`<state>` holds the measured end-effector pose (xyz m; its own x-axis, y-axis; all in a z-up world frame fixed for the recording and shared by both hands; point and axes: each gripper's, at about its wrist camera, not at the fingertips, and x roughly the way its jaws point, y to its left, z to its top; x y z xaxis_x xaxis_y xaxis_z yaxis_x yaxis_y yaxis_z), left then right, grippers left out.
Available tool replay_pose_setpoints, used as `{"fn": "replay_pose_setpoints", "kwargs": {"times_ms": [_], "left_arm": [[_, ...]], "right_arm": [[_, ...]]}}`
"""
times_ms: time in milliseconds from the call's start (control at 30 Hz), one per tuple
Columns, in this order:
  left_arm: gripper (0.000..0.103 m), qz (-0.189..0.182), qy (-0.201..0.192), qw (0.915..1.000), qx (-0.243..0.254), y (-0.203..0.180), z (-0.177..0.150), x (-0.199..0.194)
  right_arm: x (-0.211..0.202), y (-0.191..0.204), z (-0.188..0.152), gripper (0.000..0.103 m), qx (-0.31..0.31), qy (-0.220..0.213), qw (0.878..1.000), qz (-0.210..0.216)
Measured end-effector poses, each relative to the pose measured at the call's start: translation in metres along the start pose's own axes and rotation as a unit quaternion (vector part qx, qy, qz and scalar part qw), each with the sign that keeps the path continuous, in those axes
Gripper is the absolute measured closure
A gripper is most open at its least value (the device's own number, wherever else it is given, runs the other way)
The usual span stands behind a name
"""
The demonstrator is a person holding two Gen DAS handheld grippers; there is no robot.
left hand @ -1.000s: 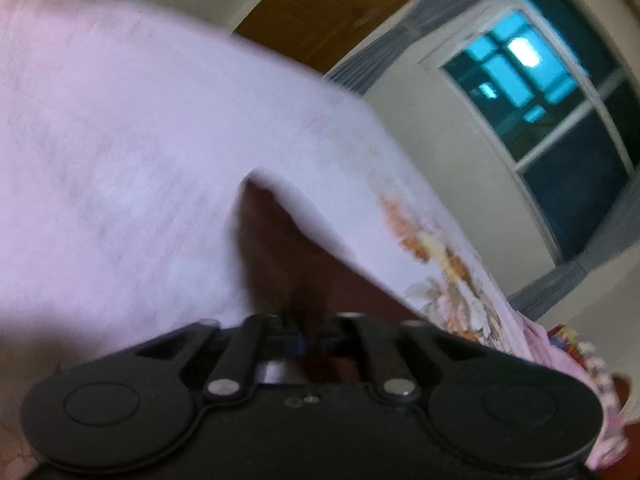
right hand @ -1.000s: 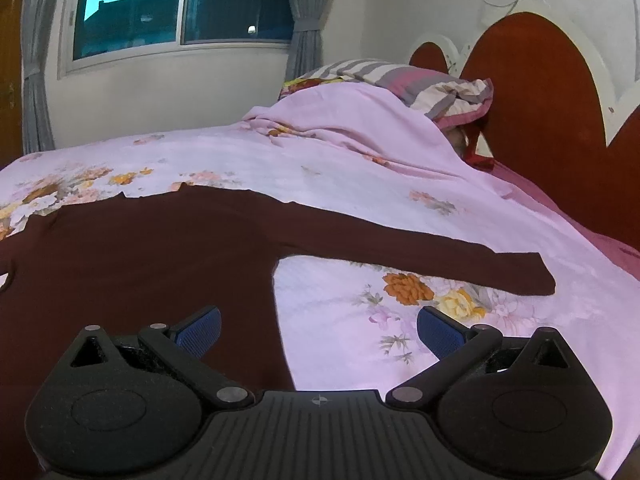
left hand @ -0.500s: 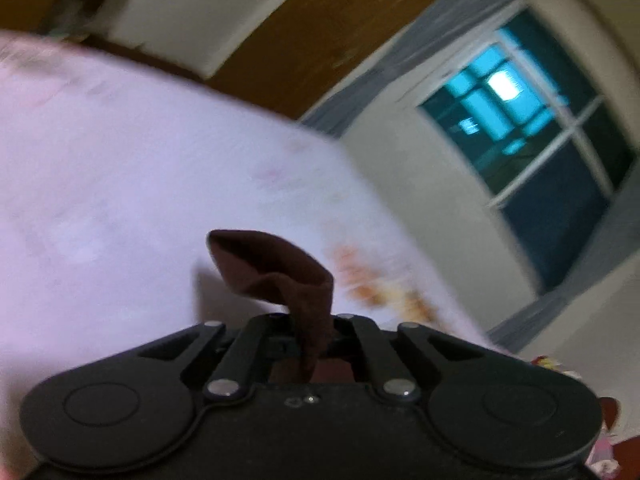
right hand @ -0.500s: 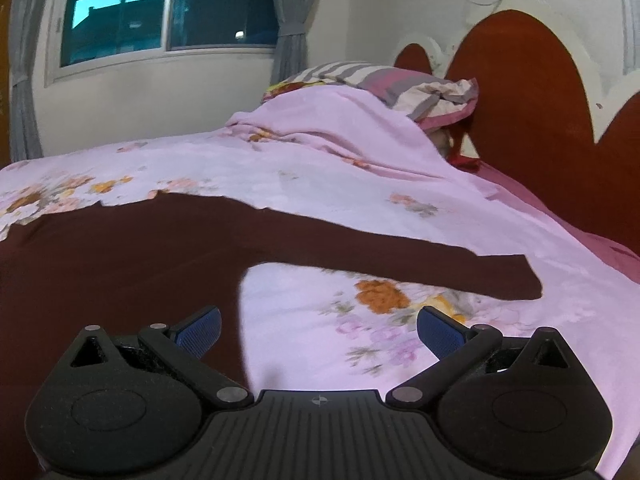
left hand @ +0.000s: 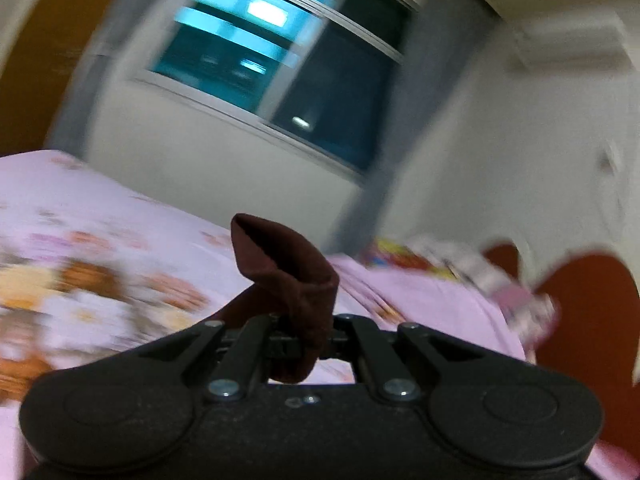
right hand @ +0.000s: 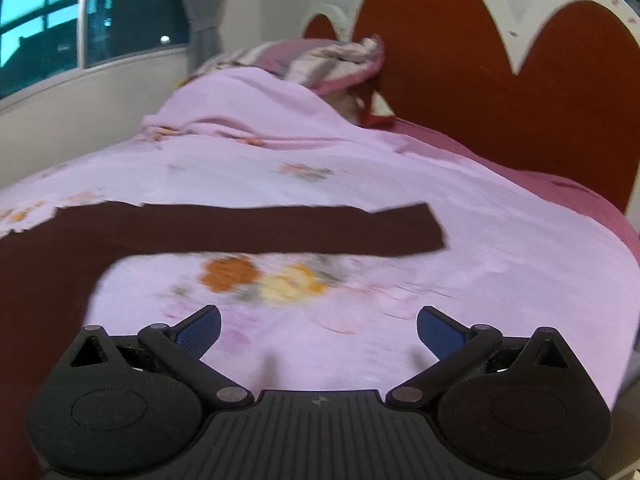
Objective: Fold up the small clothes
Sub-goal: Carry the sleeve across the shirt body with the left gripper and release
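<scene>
A dark maroon long-sleeved top [right hand: 48, 264] lies flat on the pink floral bedspread [right hand: 500, 272]. Its right sleeve [right hand: 304, 230] stretches out to the right, cuff end toward the headboard. My right gripper [right hand: 318, 326] is open and empty, low over the bedspread in front of that sleeve, blue pads [right hand: 200, 328] wide apart. My left gripper [left hand: 308, 340] is shut on the cuff of the other sleeve [left hand: 288, 276], which folds up over the jaws, lifted above the bed. The left wrist view is blurred.
A red and white scalloped headboard [right hand: 520, 92] stands at the right. A striped pillow [right hand: 320, 64] lies under a bunched pink cover at the head of the bed. A window [left hand: 276, 64] with grey curtains is on the far wall.
My left gripper has lifted the sleeve cuff off the bed and swung right toward the window and headboard. My right gripper has moved right and lower, toward the outstretched sleeve.
</scene>
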<state>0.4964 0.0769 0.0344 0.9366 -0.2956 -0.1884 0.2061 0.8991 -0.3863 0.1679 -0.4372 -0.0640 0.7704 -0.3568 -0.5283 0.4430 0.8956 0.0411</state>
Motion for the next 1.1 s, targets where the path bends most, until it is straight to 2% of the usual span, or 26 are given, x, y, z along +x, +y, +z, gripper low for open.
{"fn": "replay_pose_setpoints", "kwargs": {"times_ms": [133,267,467,567,600,633,667,700,733,767,800,833,933,1033,1100], "left_arm": [[0.102,-0.030,0.071,0.9948,0.066,-0.064,-0.065,0.044],[0.102,-0.039,0.147,0.9819,0.114,-0.090,-0.129,0.073],[0.102,-0.019,0.176,0.9706,0.162,-0.109,-0.175,0.078],[0.099,-0.017,0.192,0.9616,0.195,-0.119,-0.180,0.088],[0.087,-0.022,0.200,0.9580,0.204,-0.122,-0.178,0.090],[0.069,-0.029,0.213,0.9528,0.214,-0.126,-0.182,0.093],[0.057,-0.038,0.221,0.9490,0.221,-0.132,-0.181,0.095],[0.030,-0.050,0.220,0.9473,0.228,-0.136,-0.184,0.094],[0.012,-0.060,0.219,0.9459,0.231,-0.140,-0.186,0.094],[0.015,-0.077,0.221,0.9444,0.231,-0.143,-0.189,0.092],[0.019,-0.090,0.219,0.9452,0.225,-0.144,-0.188,0.088],[0.019,-0.097,0.212,0.9485,0.215,-0.144,-0.186,0.081],[0.019,-0.084,0.165,0.9689,0.165,-0.124,-0.165,0.041],[0.016,-0.013,0.128,0.9818,0.140,-0.078,-0.142,-0.009],[0.017,0.054,0.115,0.9799,0.154,-0.044,-0.132,-0.044]], "right_arm": [[0.003,-0.035,-0.006,0.000,0.033,0.013,0.999,-0.007],[0.004,-0.055,-0.011,0.000,0.038,0.015,0.999,-0.021],[0.011,-0.074,-0.018,0.000,0.041,0.022,0.999,-0.027],[0.013,-0.077,-0.022,0.000,0.049,0.027,0.998,-0.029],[0.014,-0.077,-0.023,0.000,0.051,0.029,0.998,-0.028],[0.013,-0.078,-0.025,0.000,0.053,0.032,0.998,-0.028],[0.015,-0.077,-0.025,0.000,0.054,0.034,0.998,-0.027],[0.015,-0.076,-0.026,0.000,0.055,0.035,0.998,-0.026],[0.012,-0.075,-0.027,0.000,0.055,0.037,0.998,-0.025],[0.013,-0.074,-0.027,0.000,0.055,0.037,0.998,-0.023],[0.011,-0.071,-0.026,0.000,0.054,0.037,0.998,-0.021],[0.008,-0.069,-0.025,0.000,0.052,0.034,0.998,-0.019],[0.004,-0.058,-0.022,0.000,0.044,0.028,0.999,-0.008],[0.009,-0.041,-0.014,0.000,0.038,0.025,0.999,0.013],[0.014,-0.023,-0.005,0.000,0.042,0.018,0.998,0.042]]}}
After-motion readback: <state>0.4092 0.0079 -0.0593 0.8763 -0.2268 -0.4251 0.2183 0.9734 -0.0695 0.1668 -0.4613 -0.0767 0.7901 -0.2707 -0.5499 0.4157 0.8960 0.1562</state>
